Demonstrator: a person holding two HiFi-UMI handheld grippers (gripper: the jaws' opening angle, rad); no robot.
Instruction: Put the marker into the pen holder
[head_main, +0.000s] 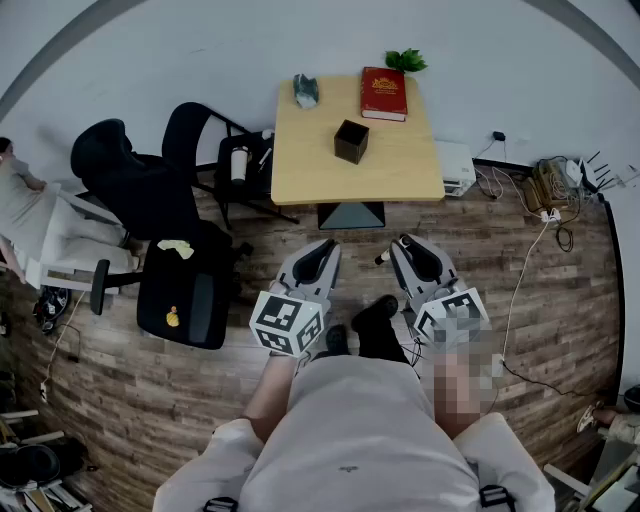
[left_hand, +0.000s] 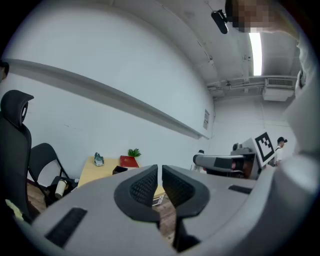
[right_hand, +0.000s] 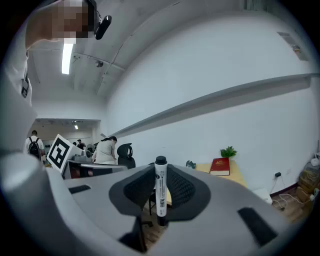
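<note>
**Marker held, table ahead**

Your right gripper (right_hand: 161, 172) clamps the marker (right_hand: 160, 200) upright. Your left gripper (left_hand: 160, 182) is pinched narrow, empty. Ahead of both, past wood floor (head_main: 200, 390), the pen holder (head_main: 351, 141) stands on a table (head_main: 400, 172) by the white wall (head_main: 150, 50).

Three views, one shared table (head_main: 400, 160)

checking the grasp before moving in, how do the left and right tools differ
The right tool grips the marker; the left tool grips nothing. The left tool's jaws nearly meet; the right tool's are parted by the marker. Both point toward the table.
</note>
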